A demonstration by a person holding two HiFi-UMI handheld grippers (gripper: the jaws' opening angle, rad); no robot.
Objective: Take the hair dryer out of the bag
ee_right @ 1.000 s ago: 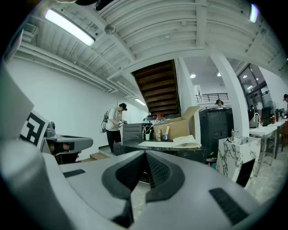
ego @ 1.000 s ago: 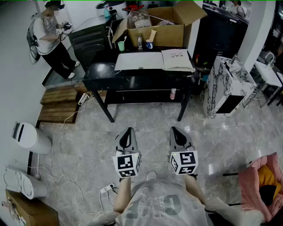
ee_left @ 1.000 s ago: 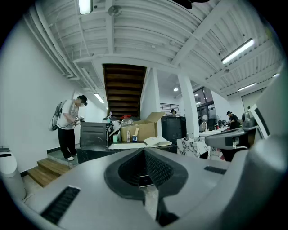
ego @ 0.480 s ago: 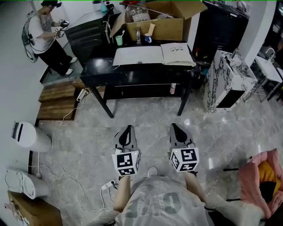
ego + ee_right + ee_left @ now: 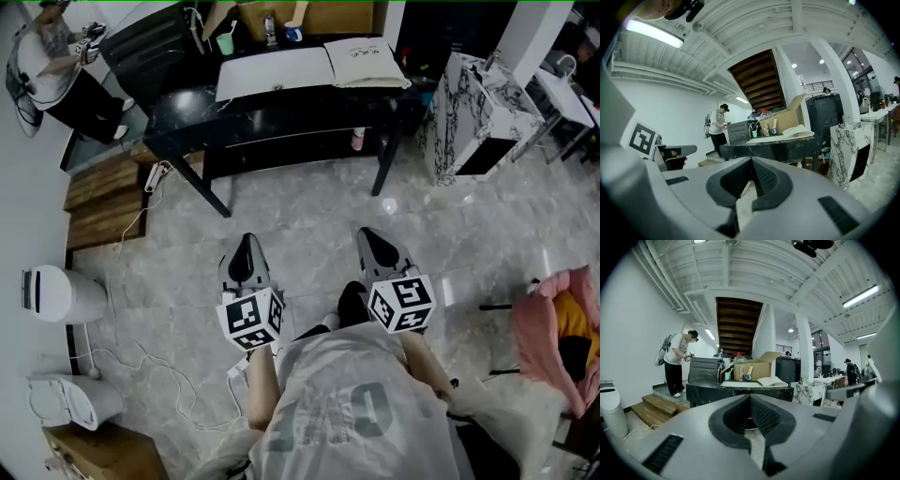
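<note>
Head view, far left: a person (image 5: 45, 58) stands in the top corner, with wooden steps (image 5: 98, 192) just below them and a white bin (image 5: 56, 292) further down by the wall. Moving in, the left gripper (image 5: 246, 244) hovers over the marble floor (image 5: 169, 272), well short of the table. The left gripper view shows its jaws clenched tip to tip with nothing between them.

Straight ahead is the black table (image 5: 178, 108). A green cup (image 5: 225, 43) stands at its back left and a white board (image 5: 272, 71) lies flat in the middle. Just beside the board on the right, the cream bag (image 5: 366, 62) lies flat too. The left gripper view shows a cardboard box (image 5: 752, 369) open behind them. The hair dryer cannot be made out in any view.

On to the right gripper (image 5: 367, 234), level with its partner and pointing at the table, also over bare floor. Its jaws are pressed together as well, gripping nothing.

Further right, a marble-patterned cabinet (image 5: 469, 112) stands off the table's end. At the far right edge, well apart from both grippers, a pink bag (image 5: 536, 323) gapes open with something yellow inside.
</note>
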